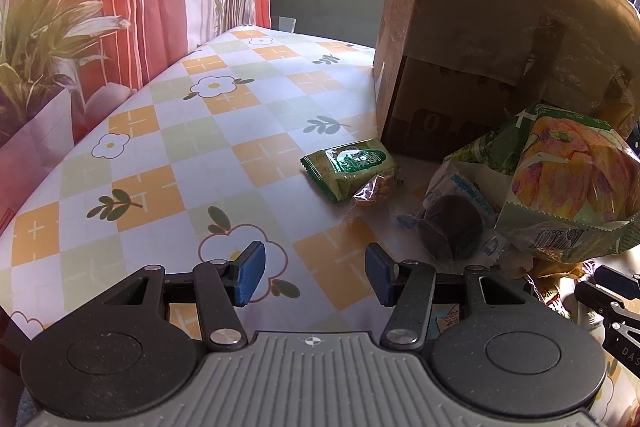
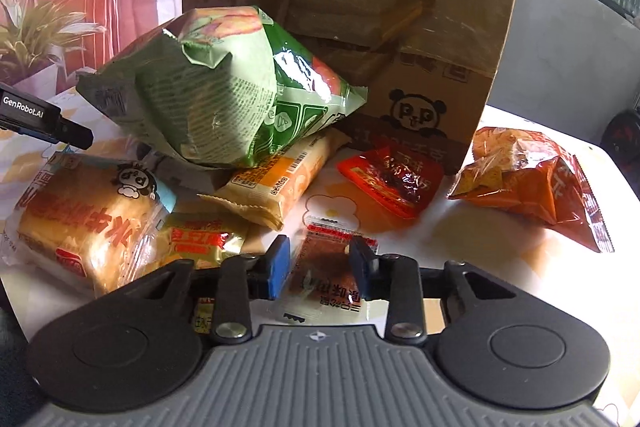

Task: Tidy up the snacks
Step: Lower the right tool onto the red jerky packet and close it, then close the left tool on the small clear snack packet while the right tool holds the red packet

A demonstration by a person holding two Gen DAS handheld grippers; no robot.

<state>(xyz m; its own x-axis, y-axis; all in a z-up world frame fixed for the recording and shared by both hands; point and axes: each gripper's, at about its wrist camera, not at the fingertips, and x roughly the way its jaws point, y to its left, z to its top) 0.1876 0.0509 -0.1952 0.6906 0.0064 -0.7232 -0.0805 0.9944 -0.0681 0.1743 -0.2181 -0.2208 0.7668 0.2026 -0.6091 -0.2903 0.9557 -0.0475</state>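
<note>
Right gripper (image 2: 316,263) is held apart, jaws straddling a flat clear-wrapped brown snack (image 2: 326,267) lying on the table (image 2: 460,239); no clamp is seen yet, pads stand just off the packet edges. Left gripper (image 1: 316,277) is also apart, empty, hovering over bare tablecloth (image 1: 160,147).

Snack pile, right wrist view: big green chip bag (image 2: 216,87) at 11 o'clock, stacked on a yellow cracker pack (image 2: 276,183); bread loaf pack (image 2: 84,223) at 9 o'clock; gold-red small pack (image 2: 200,239) just beside the left finger; red sachet (image 2: 392,179) at 1 o'clock; orange chip bag (image 2: 536,179) at 2 o'clock. Cardboard box (image 2: 360,7) at 12 o'clock, behind everything. Small green pack (image 1: 352,167) is seen apart at 12 o'clock in the left view.

Risks, as judged:
- Flat packet against tabletop: only film may be pinched, so slip-out is likely on lift.
- Gold-red pack may be nudged or caught by the left finger on closing.
- Green bag is perched; it could be toppled if the pile is bumped.
- Box opening is not visible, so the drop target cannot be confirmed.
</note>
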